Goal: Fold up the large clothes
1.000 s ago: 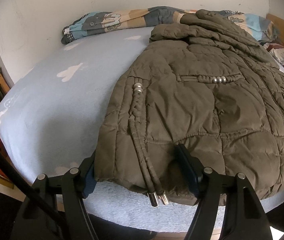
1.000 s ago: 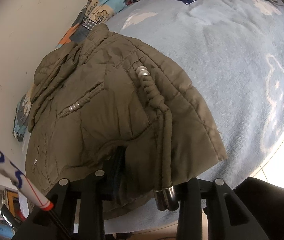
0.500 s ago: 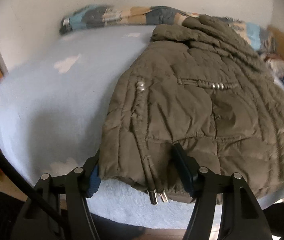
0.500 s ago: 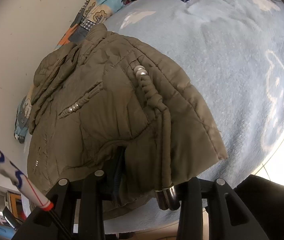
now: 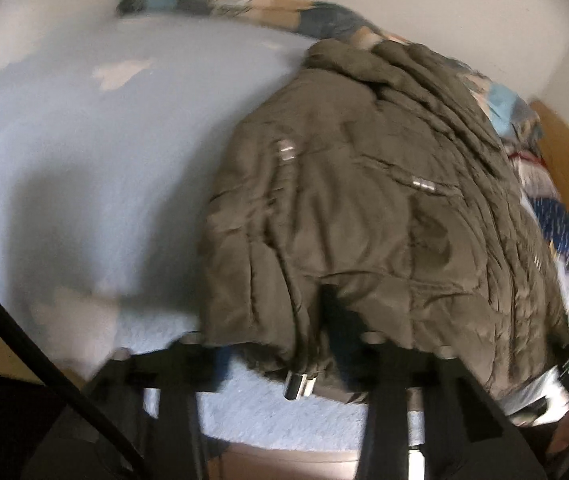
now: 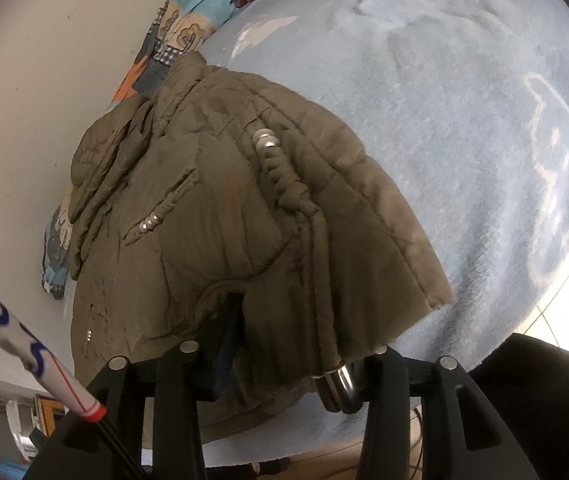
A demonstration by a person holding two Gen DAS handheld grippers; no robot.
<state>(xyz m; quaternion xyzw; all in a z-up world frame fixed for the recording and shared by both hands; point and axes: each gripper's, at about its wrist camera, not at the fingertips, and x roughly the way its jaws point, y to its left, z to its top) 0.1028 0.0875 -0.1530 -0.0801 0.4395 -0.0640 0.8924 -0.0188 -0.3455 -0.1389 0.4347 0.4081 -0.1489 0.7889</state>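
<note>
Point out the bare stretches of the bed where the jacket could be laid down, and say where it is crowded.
Free: the light blue blanket beside the olive jacket, from the jacket's side edge out to the bed's rim and up to the patterned bedding by the wall. Crowded: the near edge, where both grippers, left and right, are closing on the hem.

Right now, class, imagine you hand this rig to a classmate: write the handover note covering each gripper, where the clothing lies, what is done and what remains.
Left gripper: jaws closing on the hem of the olive quilted jacket, fabric between them, near the drawstring's metal tips.
Right gripper: jaws also closing, hem bunched between them.
The jacket lies spread on the light blue blanket, collar toward the wall, by a patchwork quilt.
Done: both hem grips nearly set.
Left: finish gripping, then probably carry the hem toward the collar. No fold shows yet.
</note>
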